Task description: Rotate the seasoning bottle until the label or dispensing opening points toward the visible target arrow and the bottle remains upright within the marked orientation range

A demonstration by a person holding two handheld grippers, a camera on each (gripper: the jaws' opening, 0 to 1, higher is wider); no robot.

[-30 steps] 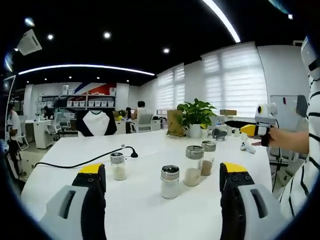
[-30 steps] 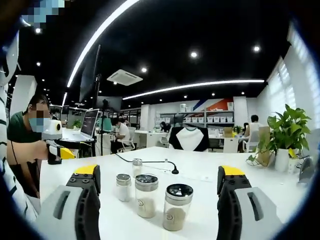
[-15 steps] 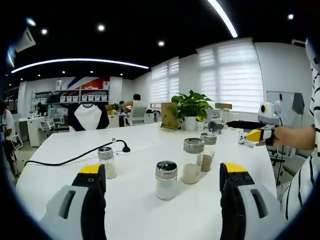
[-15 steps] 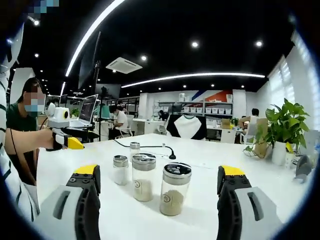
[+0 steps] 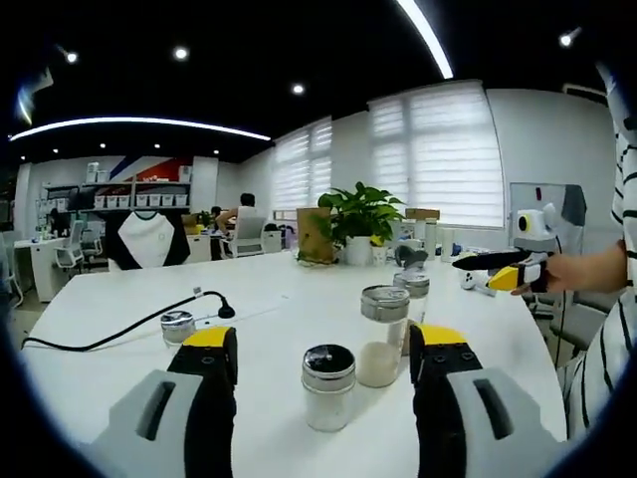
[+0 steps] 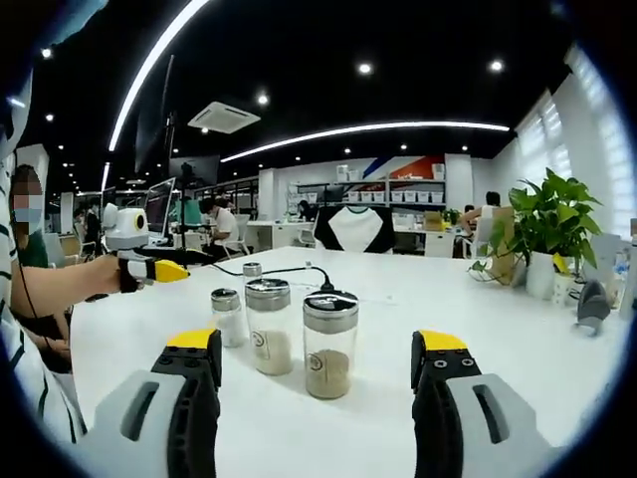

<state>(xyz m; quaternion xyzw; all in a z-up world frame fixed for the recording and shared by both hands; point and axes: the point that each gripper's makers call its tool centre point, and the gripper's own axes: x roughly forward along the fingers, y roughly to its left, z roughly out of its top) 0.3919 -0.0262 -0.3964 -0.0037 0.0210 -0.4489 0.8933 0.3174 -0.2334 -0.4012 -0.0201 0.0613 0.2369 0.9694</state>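
Observation:
Several glass seasoning bottles with metal lids stand upright on the white table (image 5: 119, 309). In the left gripper view a short bottle of white powder (image 5: 328, 386) stands just ahead between my left gripper's (image 5: 323, 344) open jaws. A taller bottle (image 5: 383, 322) is to its right, another (image 5: 414, 287) behind that, and a small one (image 5: 177, 325) peeks past the left jaw. In the right gripper view a bottle of brown powder (image 6: 330, 344) stands ahead of my open right gripper (image 6: 317, 344), with a beige-filled bottle (image 6: 269, 326) and a small one (image 6: 226, 317) to its left.
A black cable (image 5: 109, 334) snakes across the table's left part. A potted plant (image 5: 358, 214) stands at the far edge. The right gripper (image 5: 463, 264) hangs over the table's right side, held by a hand; the left gripper (image 6: 179, 271) shows in the right gripper view.
Both cameras have moved closer to the bottles, which now look larger. The jaws of both grippers have narrowed a little but stay open.

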